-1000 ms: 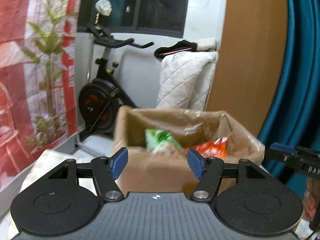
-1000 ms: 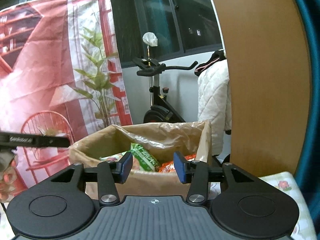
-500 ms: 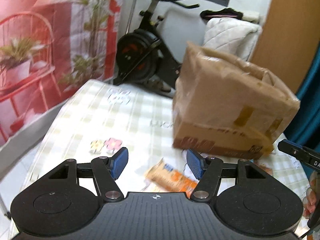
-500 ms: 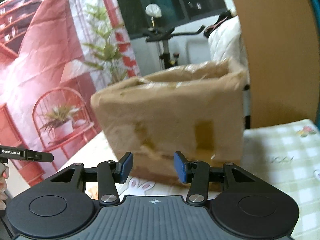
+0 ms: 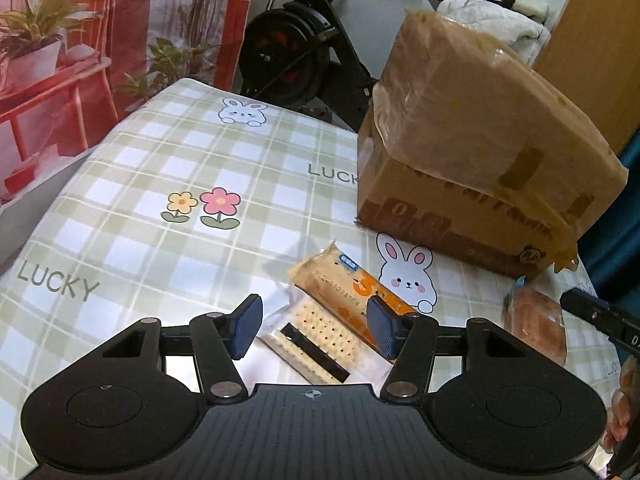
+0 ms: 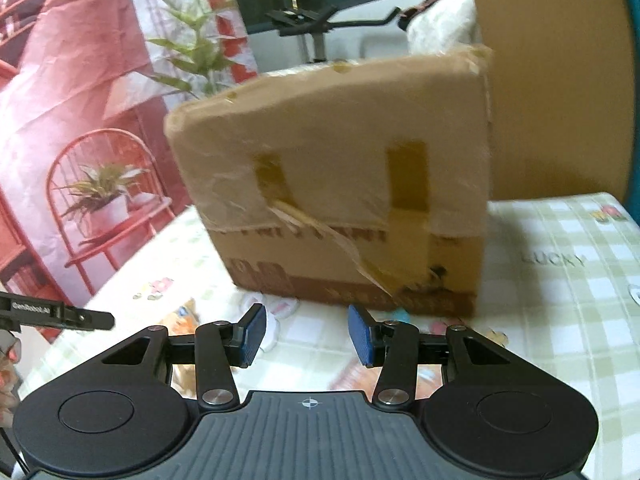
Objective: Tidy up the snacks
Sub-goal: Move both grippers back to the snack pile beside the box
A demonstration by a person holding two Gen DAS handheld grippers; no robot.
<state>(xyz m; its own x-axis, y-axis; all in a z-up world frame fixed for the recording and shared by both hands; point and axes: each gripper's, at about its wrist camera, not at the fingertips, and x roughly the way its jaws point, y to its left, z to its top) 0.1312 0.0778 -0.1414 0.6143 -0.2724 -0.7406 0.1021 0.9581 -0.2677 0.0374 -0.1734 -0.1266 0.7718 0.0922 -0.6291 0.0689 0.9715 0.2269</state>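
At the bottom centre of the left wrist view, the left claw (image 5: 312, 330) hangs with its jaws apart and just narrowing, empty, above a clear cracker pack (image 5: 316, 344) and an orange biscuit pack (image 5: 344, 284) lying overlapped on the desk (image 5: 132, 184). Closing here could pinch both wrappers or crush crackers. The right claw (image 6: 306, 334) is also apart and empty near the cardboard box (image 6: 332, 172); a bread bun (image 5: 534, 326) at lower right might get nudged.
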